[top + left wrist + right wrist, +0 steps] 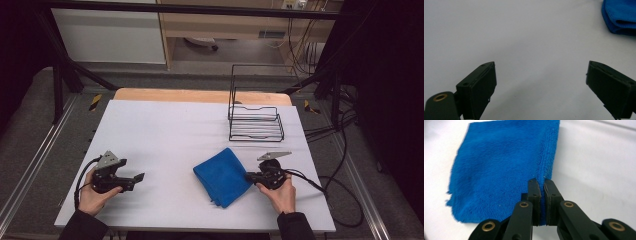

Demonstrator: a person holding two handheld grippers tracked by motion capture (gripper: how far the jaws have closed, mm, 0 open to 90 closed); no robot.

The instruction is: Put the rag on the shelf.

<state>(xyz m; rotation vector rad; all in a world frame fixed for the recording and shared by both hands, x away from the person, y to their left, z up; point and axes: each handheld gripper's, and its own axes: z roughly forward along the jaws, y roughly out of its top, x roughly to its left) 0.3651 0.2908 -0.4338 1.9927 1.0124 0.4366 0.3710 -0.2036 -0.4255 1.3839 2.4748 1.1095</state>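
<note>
The blue cloth (223, 176) lies folded on the white table (165, 130), in the near right part of it, a little in front of the black wire rack (255, 121). It sits as a tilted square, and its long folded edge runs from the side near the rack down toward the person. This stacked edge is the one that faces the right hand.

The right gripper (248, 176) comes at the cloth from its right side, almost level with the table. In the right gripper view the two jaws are pressed nearly together, with a thin band of the blue layers between them, so they are pinching the cloth (499, 162) at its folded edge, close to the near corner. The rest of the cloth spreads away to the left of the jaws and still rests flat.

The left gripper (141, 177) stays well apart on the left part of the table and points toward the cloth. Its jaws stand spread wide with nothing between them. In its own view a corner of the cloth (620, 17) is seen far at the upper right.

So the right hand is clearly the nearer one. I judge that any lift or unfolding must start from this pinched edge.
</note>
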